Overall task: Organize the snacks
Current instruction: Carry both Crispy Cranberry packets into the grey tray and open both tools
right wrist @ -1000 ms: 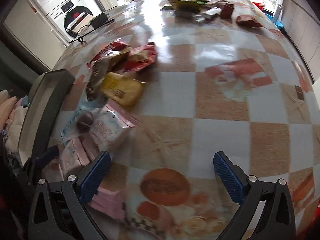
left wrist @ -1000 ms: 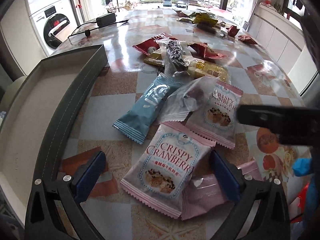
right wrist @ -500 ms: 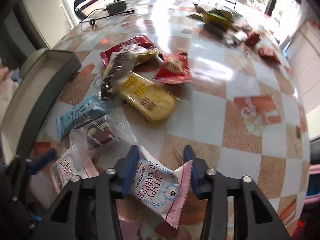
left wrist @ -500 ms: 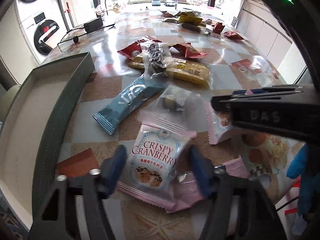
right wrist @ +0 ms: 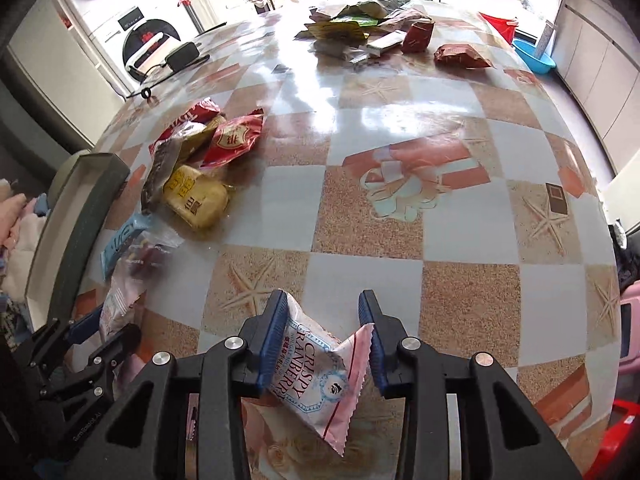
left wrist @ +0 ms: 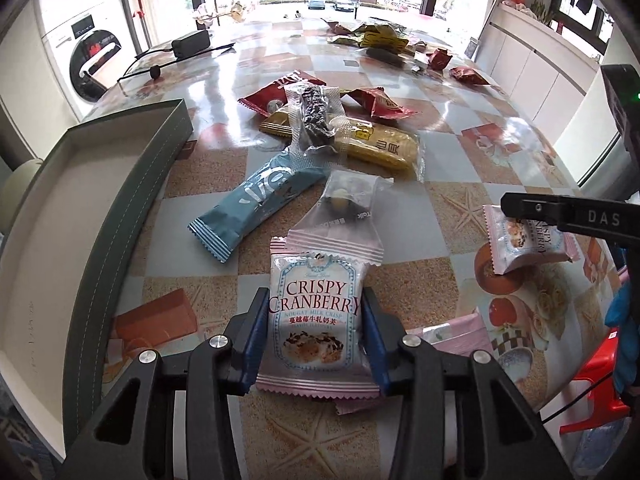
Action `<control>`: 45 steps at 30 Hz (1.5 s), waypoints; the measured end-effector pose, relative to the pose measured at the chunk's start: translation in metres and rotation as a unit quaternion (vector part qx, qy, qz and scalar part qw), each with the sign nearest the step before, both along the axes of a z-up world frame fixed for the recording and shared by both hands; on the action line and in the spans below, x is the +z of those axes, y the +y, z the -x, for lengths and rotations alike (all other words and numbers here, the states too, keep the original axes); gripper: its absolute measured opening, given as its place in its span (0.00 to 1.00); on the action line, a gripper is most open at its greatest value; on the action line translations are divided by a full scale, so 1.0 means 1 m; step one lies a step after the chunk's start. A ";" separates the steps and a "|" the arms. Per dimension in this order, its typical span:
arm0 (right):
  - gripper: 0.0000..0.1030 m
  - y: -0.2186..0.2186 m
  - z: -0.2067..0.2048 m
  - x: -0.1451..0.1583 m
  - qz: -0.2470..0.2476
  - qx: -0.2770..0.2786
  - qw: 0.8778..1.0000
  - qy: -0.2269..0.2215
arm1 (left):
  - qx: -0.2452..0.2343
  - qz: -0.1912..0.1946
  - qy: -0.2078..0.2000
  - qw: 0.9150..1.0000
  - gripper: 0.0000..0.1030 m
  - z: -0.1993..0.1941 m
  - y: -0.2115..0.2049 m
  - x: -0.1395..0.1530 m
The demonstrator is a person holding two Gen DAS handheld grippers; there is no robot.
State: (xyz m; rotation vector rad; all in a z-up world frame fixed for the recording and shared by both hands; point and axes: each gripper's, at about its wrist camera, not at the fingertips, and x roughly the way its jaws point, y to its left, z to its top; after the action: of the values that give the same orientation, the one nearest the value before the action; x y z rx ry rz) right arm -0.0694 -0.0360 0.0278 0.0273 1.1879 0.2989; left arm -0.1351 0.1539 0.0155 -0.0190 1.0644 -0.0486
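Left tongs (left wrist: 316, 340) clamped on cranberry packet (left wrist: 316, 316), right tongs (right wrist: 322, 340) pinching second cranberry packet (right wrist: 320, 376)

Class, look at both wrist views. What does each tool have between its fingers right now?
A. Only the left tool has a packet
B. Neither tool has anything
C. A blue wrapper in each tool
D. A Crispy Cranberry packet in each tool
D: the left tool clamps one Crispy Cranberry packet, and the right tool clamps another pink packet.
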 end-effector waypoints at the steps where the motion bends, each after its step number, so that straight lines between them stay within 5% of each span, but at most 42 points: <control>1: 0.38 -0.003 0.001 0.001 -0.004 0.006 1.000 0.000 | 0.000 -0.001 0.000 1.000 0.45 0.000 0.001 0.000; 2: 0.40 -0.003 0.000 0.001 -0.007 0.018 1.000 0.001 | 0.000 -0.004 0.000 1.000 0.46 0.000 0.000 0.000; 4: 0.71 -0.007 0.004 0.002 0.000 0.052 0.999 0.006 | -0.001 -0.007 0.000 1.000 0.46 0.000 0.000 0.000; 6: 0.84 -0.007 0.011 0.008 0.016 0.086 0.996 -0.013 | -0.004 -0.010 0.000 1.000 0.46 0.000 -0.001 -0.001; 12: 0.84 -0.004 0.033 0.009 0.067 0.188 0.978 -0.054 | -0.007 -0.015 0.000 1.000 0.46 0.000 -0.002 -0.001; 17: 0.84 0.025 0.037 -0.010 0.129 0.292 0.945 -0.073 | -0.005 -0.018 0.001 1.000 0.47 0.000 -0.003 -0.001; 19: 0.84 0.033 0.034 -0.012 0.122 0.310 0.940 -0.071 | -0.004 -0.018 0.002 1.000 0.47 -0.001 -0.003 -0.002; 21: 0.78 0.035 0.025 -0.015 0.102 0.300 0.947 -0.048 | -0.002 -0.018 0.002 1.000 0.47 -0.001 -0.004 -0.002; 24: 0.43 0.029 0.022 -0.010 0.087 0.263 0.960 -0.047 | 0.003 -0.017 0.001 1.000 0.46 -0.001 -0.003 -0.001; 25: 0.41 0.024 0.021 -0.009 0.083 0.243 0.966 -0.041 | 0.003 -0.017 0.001 1.000 0.46 -0.001 -0.003 -0.001; 29: 0.41 0.004 0.022 -0.007 0.058 0.172 0.983 -0.037 | 0.008 -0.001 0.000 1.000 0.45 0.002 0.000 0.001; 32: 0.41 -0.012 0.016 0.001 -0.005 0.131 0.991 -0.019 | 0.011 0.008 -0.008 1.000 0.45 0.007 0.004 0.008; 37: 0.41 -0.006 0.011 0.020 -0.052 0.113 0.992 -0.018 | 0.020 0.032 -0.034 0.999 0.45 0.015 0.017 0.030; 45: 0.40 0.071 0.011 0.044 -0.086 0.152 0.984 -0.021 | 0.073 0.062 -0.077 0.992 0.45 0.026 0.078 0.068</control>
State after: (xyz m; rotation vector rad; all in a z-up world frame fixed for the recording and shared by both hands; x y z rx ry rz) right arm -0.0799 0.0354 0.0717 -0.0099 1.1199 0.6675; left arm -0.1612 0.2323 0.0831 -0.2026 0.9013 0.0153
